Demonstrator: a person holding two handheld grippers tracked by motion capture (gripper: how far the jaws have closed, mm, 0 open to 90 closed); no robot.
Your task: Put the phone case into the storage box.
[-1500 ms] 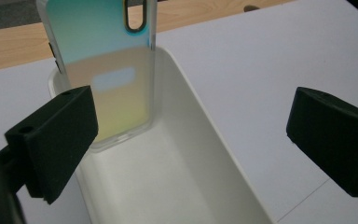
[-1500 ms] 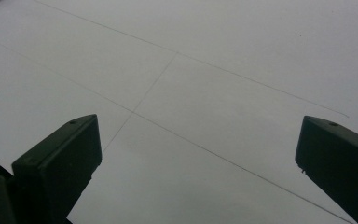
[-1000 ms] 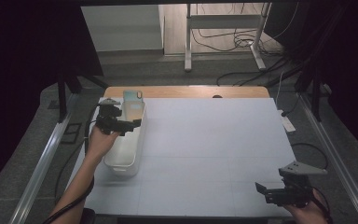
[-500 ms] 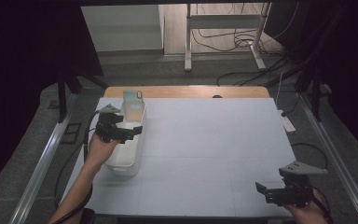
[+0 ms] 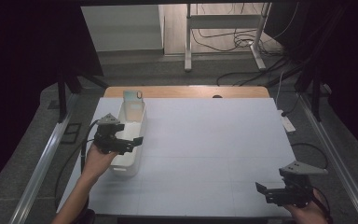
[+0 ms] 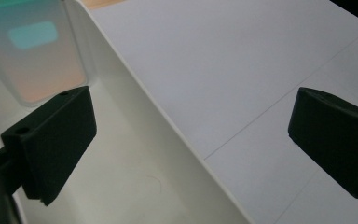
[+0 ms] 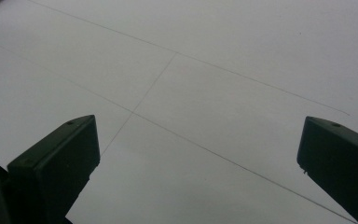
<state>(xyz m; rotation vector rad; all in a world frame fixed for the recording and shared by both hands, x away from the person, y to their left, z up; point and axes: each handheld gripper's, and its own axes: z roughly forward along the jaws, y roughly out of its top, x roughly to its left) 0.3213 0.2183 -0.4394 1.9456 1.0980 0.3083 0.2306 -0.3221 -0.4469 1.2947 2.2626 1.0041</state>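
Left tool point(image 5: 131, 142) drawn nearward along long white plastic bin point(image 5: 129, 164), jaws spread, straddling its right wall: light, rigid, slick; grip wall.

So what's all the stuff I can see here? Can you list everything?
Long white plastic bin: one, white, left side of the table, open top.
Translucent teal and peach phone case: one, standing at the bin's far end, leaning on its end wall.
White-topped table: one, white with thin grid lines, wooden strip along the far edge.
Metal stand legs: one frame, pale grey, on the floor beyond the table.
Cables: several, dark, on the floor at the far right.
Left gripper: one, black, fingers open, straddling the bin's right wall.
Right gripper: one, black, fingers open, near the table's front right corner.
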